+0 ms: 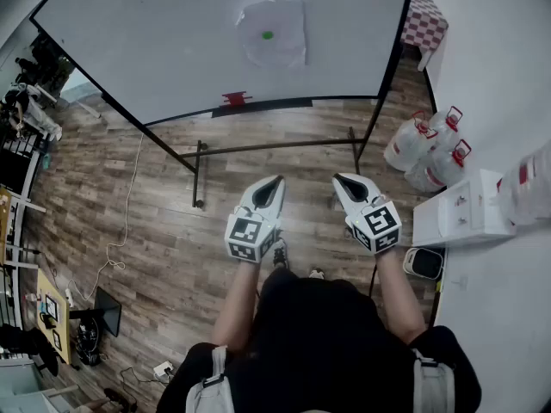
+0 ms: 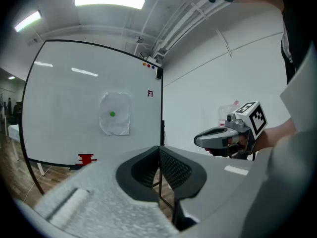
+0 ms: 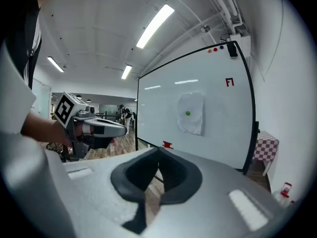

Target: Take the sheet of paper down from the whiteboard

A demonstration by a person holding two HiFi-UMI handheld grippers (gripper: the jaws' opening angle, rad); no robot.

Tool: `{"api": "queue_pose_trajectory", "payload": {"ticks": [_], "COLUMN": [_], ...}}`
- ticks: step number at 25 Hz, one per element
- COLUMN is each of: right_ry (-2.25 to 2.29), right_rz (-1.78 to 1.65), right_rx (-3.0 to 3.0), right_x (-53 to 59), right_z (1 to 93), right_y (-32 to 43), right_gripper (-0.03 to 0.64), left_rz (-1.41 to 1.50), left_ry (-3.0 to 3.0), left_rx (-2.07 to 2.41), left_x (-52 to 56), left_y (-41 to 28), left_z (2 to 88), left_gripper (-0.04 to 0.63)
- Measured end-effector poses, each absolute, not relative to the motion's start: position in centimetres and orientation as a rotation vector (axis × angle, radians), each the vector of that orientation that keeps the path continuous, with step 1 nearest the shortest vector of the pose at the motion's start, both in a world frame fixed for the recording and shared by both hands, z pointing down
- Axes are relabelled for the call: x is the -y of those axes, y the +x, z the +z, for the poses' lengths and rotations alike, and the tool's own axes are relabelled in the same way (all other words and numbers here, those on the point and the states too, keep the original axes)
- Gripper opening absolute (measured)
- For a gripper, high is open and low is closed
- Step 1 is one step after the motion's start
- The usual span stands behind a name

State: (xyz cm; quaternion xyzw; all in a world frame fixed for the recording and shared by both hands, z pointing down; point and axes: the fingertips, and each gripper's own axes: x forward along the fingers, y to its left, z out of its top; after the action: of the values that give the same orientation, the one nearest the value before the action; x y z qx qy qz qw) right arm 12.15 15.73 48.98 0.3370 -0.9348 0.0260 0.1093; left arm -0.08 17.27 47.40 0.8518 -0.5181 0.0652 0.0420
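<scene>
A crumpled white sheet of paper point(image 1: 274, 33) hangs on the whiteboard point(image 1: 155, 50), pinned by a green magnet point(image 1: 268, 34). The paper point(image 2: 115, 114) shows far ahead in the left gripper view, and the paper point(image 3: 191, 113) also shows in the right gripper view. My left gripper point(image 1: 274, 181) and right gripper point(image 1: 342, 180) are held side by side well short of the board, both shut and empty. In its own view the left gripper point(image 2: 159, 148) has its jaws meeting. The right gripper point(image 3: 158, 150) is likewise shut, jaw tips together.
The whiteboard stands on a black frame point(image 1: 275, 149) over wood flooring. Water jugs point(image 1: 426, 149) and a white unit point(image 1: 461, 209) stand at the right by the wall. A red marking point(image 1: 235, 99) sits at the board's lower edge. Desks and clutter point(image 1: 26, 110) line the left.
</scene>
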Motion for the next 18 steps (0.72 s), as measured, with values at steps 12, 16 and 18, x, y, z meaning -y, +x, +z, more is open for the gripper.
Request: {"api": "queue_pose_trajectory", "payload": {"ticks": [12, 16, 18], "right_ry": [0.973, 0.97, 0.963], "right_rz": [0.091, 0.124, 0.127], "right_rx": [2.767, 2.777, 2.77], "right_x": [-15.6, -15.5, -15.6], "right_z": [48.7, 48.9, 49.3], "right_y": [12.4, 12.7, 12.8], "right_gripper": [0.003, 0.003, 0.003], "left_rz": [0.182, 0.189, 0.194], "left_ry": [2.616, 2.609, 2.604], "left_rx": [1.589, 1.594, 1.596], "left_x": [-16.9, -17.0, -17.1], "left_y": [0.6, 1.0, 1.1], "left_z": [47.0, 47.1, 47.4], "left_gripper": [0.011, 0.011, 0.011]}}
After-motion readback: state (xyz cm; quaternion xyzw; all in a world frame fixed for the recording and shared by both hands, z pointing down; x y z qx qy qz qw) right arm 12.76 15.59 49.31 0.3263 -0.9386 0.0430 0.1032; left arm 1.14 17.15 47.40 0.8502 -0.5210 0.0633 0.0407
